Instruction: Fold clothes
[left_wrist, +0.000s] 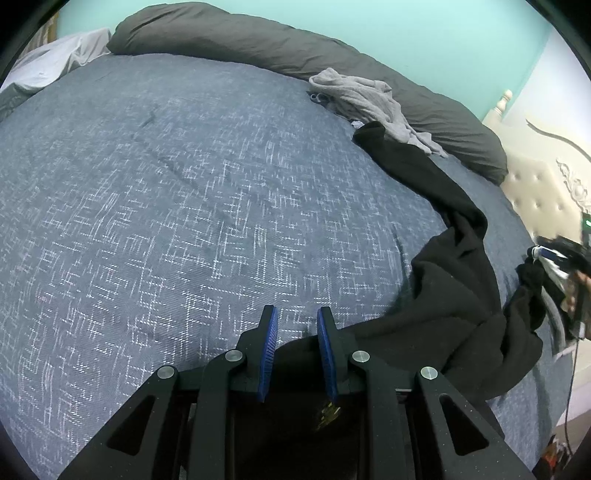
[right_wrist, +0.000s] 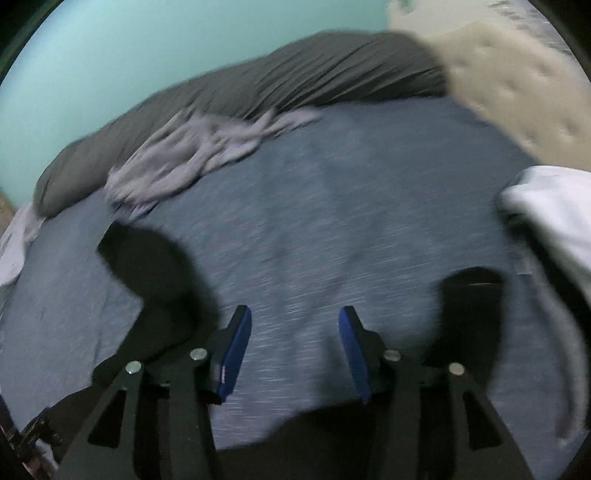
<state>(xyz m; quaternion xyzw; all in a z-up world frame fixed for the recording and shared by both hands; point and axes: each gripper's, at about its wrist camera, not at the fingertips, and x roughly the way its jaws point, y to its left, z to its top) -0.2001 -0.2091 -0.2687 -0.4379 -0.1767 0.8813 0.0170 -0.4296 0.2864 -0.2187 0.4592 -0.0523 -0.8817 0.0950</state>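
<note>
Left gripper (left_wrist: 295, 314): jaws held narrowly apart, black garment (left_wrist: 443, 295) edge seen between them; grip cannot be told.
Right gripper (right_wrist: 295, 314): jaws parted, nothing held.
Black garment: spread across the bed (left_wrist: 184, 203).
Grey garment (left_wrist: 362, 96): crumpled farther back.

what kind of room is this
Most likely a bedroom: a bed with a blue patterned bedspread, a long grey pillow along the wall, and a tufted cream headboard.

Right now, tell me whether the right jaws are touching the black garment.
Apart. The right wrist view shows the right gripper open with only blue bedspread between its jaws; the black garment lies off to the left, clear of the fingertips.
</note>
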